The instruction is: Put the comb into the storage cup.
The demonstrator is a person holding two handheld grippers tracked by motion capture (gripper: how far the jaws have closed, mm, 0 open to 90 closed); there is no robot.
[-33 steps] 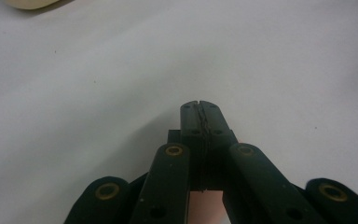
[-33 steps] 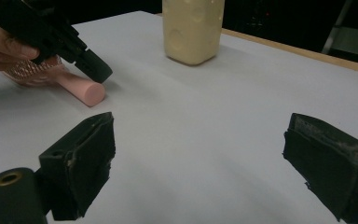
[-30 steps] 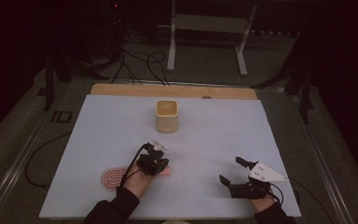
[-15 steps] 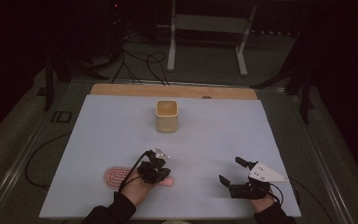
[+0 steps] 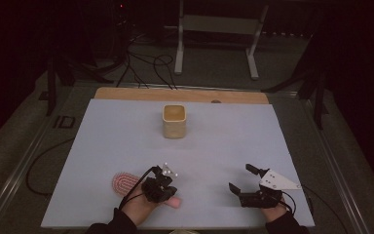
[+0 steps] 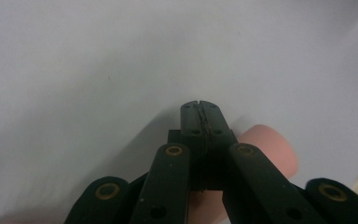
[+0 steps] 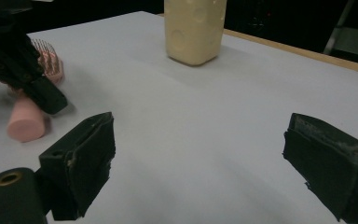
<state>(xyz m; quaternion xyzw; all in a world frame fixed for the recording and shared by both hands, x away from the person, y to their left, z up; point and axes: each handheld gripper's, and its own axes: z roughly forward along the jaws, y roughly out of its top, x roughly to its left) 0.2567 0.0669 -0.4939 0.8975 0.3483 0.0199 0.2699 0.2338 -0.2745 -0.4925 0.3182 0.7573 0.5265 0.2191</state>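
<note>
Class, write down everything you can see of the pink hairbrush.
The pink hairbrush lies flat near the front edge of the white table. Its oval head carries rows of bristles pointing up; the smooth, plastic-looking handle ends in a rounded tip. The left hand-held gripper, jaws shut, sits over the handle; whether it touches is unclear.

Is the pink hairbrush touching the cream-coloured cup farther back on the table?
Apart. The high view shows a wide stretch of bare table between the pink hairbrush near the front edge and the cup farther back.
</note>
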